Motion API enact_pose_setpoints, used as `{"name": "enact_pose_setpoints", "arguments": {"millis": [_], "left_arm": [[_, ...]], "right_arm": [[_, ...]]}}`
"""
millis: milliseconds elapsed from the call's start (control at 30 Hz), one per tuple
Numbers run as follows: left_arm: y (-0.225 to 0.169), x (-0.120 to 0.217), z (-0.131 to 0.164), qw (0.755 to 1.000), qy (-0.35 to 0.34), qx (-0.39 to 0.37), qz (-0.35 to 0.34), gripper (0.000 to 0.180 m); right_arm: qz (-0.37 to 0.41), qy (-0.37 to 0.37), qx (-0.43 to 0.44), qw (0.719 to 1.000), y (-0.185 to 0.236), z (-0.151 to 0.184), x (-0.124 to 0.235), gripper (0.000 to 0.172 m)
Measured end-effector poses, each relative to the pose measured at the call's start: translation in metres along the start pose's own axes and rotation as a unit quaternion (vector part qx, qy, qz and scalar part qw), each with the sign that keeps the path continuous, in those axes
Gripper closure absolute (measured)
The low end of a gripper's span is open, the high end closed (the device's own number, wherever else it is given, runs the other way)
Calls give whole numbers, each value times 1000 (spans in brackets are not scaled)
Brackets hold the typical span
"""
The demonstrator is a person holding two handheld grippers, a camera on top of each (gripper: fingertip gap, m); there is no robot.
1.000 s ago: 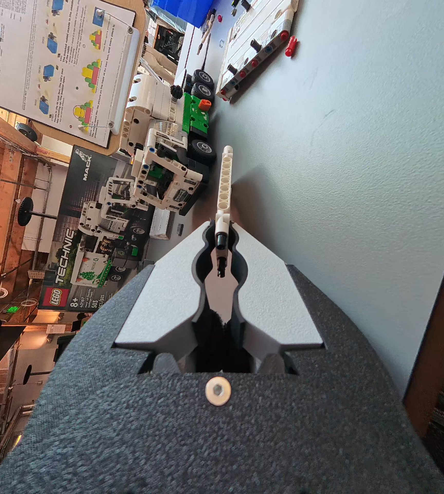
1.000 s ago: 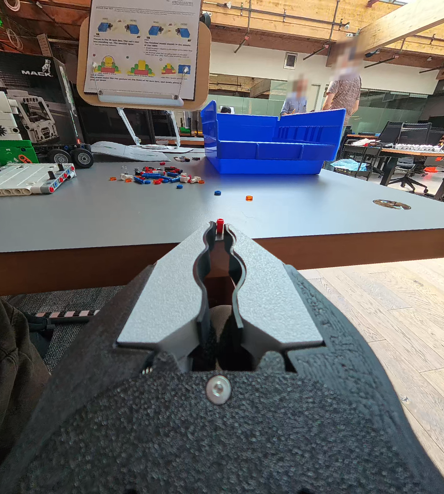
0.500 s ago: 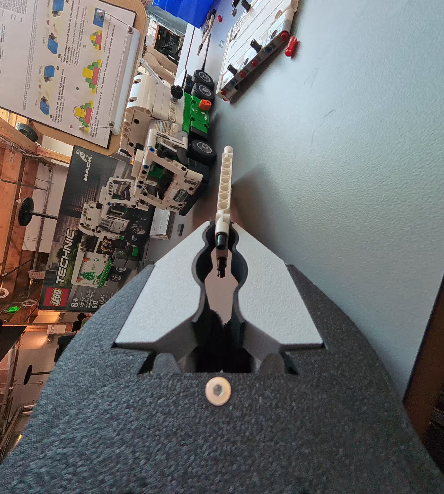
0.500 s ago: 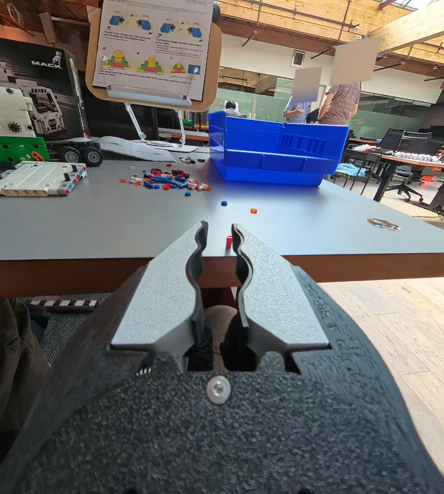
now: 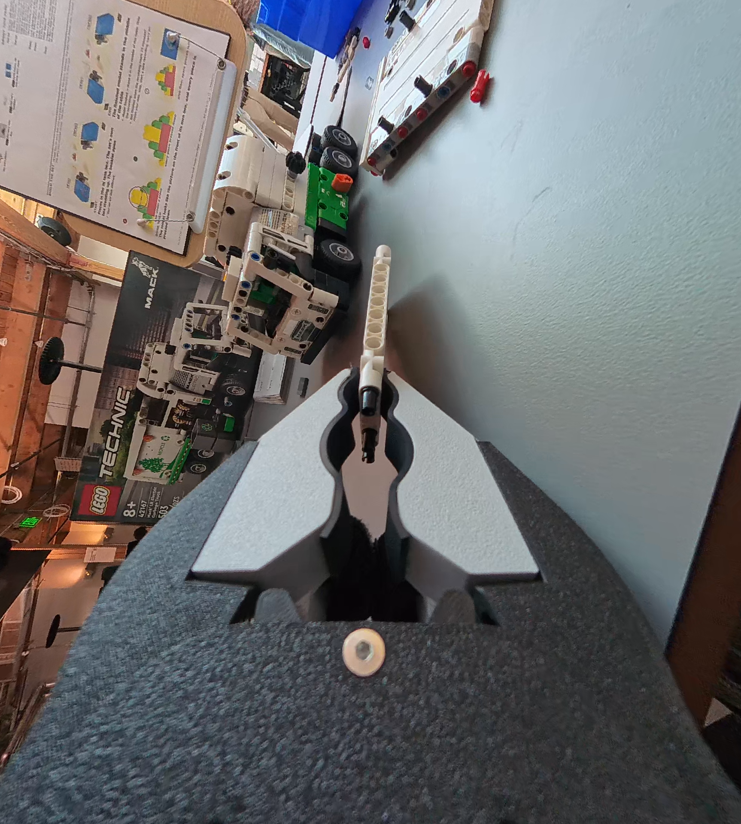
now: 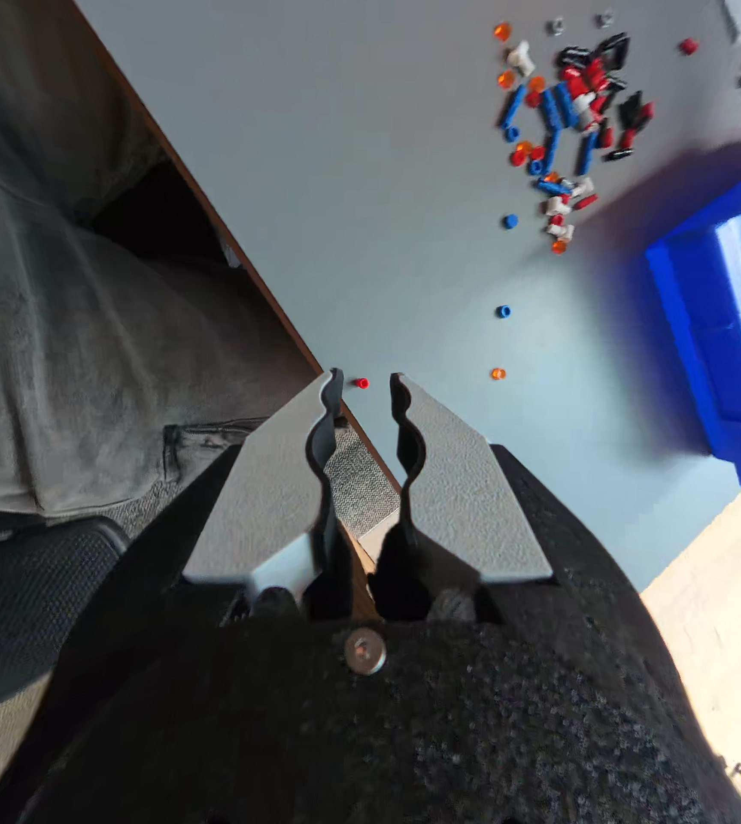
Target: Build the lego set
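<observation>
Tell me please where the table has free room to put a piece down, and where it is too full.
The grey table is bare between its brown edge and the pile of small pieces. It is also bare to the right of the white beam. It is crowded around the pile, the blue bin and the truck model.

- The left gripper (image 5: 371, 379) is lying rolled onto its side along the table, its two pale fingers (image 5: 306, 428) closing tight at the tips on a thin white-and-black piece.
- The right gripper (image 6: 363, 379) is tilting down over the table's near edge, jaws standing apart and gripping nothing, wavy dark pads (image 6: 406, 428) facing each other.
</observation>
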State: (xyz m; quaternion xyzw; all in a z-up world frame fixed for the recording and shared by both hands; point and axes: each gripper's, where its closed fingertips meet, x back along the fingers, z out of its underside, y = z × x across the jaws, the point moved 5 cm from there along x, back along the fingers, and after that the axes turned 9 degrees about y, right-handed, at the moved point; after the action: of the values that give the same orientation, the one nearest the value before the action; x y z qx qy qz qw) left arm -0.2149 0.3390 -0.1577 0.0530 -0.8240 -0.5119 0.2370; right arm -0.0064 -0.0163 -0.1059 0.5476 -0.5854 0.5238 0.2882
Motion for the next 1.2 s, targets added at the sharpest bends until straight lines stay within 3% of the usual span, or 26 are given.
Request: {"name": "enact_pose_setpoints", "arguments": {"millis": [33, 167, 433, 1000, 1100, 1200], "left_arm": [[0, 0, 0, 1000, 0, 0, 0, 175], [0, 0, 0, 1000, 0, 0, 0, 175], [0, 0, 0, 1000, 1, 2, 3, 175], [0, -1, 1, 1000, 2, 3, 5, 175], [0, -1, 0, 1000, 2, 2, 6, 175], [-2, -1, -2, 1000, -4, -3, 8, 175]], "right_arm": [[-11, 13, 20, 1000, -3, -1, -5, 152], [-57, 57, 87, 993, -4, -3, -22, 158], [-96, 101, 99, 985, -7, 8, -35, 159], [-95, 89, 95, 987, -7, 6, -39, 168], [-92, 58, 102, 989, -5, -13, -32, 168], [-124, -39, 94, 987, 8, -77, -18, 169]]}}
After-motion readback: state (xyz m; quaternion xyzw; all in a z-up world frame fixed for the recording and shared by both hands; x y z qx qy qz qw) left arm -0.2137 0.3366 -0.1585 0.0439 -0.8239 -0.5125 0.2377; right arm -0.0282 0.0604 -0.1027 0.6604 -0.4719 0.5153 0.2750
